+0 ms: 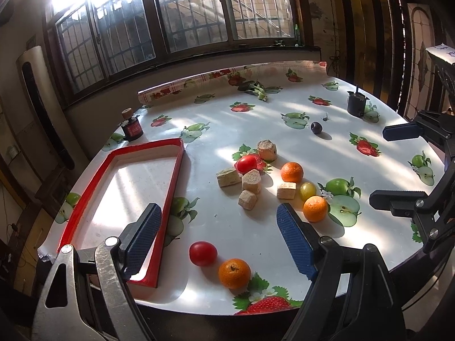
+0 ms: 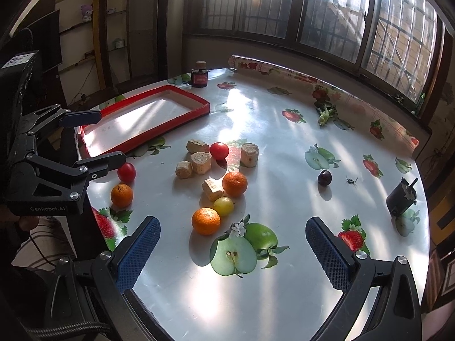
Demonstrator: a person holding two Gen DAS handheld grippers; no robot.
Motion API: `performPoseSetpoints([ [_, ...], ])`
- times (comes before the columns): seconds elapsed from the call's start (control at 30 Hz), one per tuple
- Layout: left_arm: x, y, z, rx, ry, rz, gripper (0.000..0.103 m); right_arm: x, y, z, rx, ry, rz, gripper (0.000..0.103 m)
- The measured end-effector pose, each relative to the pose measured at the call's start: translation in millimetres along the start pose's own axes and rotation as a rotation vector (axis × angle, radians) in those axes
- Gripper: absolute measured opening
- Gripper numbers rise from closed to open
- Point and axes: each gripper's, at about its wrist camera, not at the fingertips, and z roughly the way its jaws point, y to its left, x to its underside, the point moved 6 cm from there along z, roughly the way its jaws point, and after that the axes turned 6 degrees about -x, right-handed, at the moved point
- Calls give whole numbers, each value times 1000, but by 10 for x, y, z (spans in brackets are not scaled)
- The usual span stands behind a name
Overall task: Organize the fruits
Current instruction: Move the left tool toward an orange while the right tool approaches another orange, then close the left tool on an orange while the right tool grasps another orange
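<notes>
Right, risks left to right: tray (image 1: pixel 119 187) sits empty at the table's left edge, its near corner right at the rim, so a nudge from the left gripper (image 1: pixel 219 240) could push it off. That gripper hangs with jaws spread wide, gripping nothing, one finger over the tray wall, the other toward the pile. Tomato (image 1: pixel 203 253) and orange (image 1: pixel 234 268) touch each other near the front edge; both are round and the cloth (image 1: pixel 256 125) is glossy, so a glancing finger probably rolls one off. Middle pile is tight: a second tomato (image 1: pixel 246 163), two more oranges (image 1: pixel 292 172) (image 1: pixel 315 208) and a grape (image 1: pixel 307 189) are mixed in with beige chunks (image 1: pixel 251 181), so closing on a fruit may drag a chunk along. Plum (image 1: pixel 316 127) lies alone, well apart toward the back. Right gripper (image 2: pixel 232 248) is also wide open and empty, aimed at the near orange.

Surface: round table, shiny fruit-print cloth; printed apples and strawberries could be mistaken for real fruit. Hard sun patches and glare. Room: barred windows (image 1: pixel 170 22) behind, small jar (image 1: pixel 131 126) by the tray, dark cup (image 1: pixel 356 103) at far right
</notes>
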Motion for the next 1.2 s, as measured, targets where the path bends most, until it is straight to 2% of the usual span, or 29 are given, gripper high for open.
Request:
performPoseSetpoints([
  [0.17,116,98,58,87,95,-13,83,26,27,35,-19,2,-6,103],
  [0.33,225,140,99,207,108,-70,83,47,62,104,-32,8,-8,103],
  [0.37,250,118,102,235,91,-91,83,52,70,125,-36,10,-7,103],
  [0.43,312,120,128,263,113,-96,83,63,82,178,-51,17,0,103],
  [0.57,410,178,252,238,196,-94,83,83,106,310,-80,36,25,103],
  [0.67,451,174,323,250,229,-101,83,101,117,412,-102,48,45,101],
  [0.77,503,98,369,260,249,-76,83,114,127,509,-121,61,68,94],
  [0.87,577,32,427,271,275,-50,72,136,126,612,-142,77,91,84],
  [0.93,625,7,482,280,300,-44,58,157,111,691,-147,96,108,77],
  [1.03,626,-27,488,299,291,-21,49,188,84,794,-148,122,131,70],
  [1.17,615,-47,503,310,285,-8,44,216,37,914,-152,152,164,62],
  [1.2,613,-45,507,310,284,-6,41,220,44,933,-156,156,168,56],
])
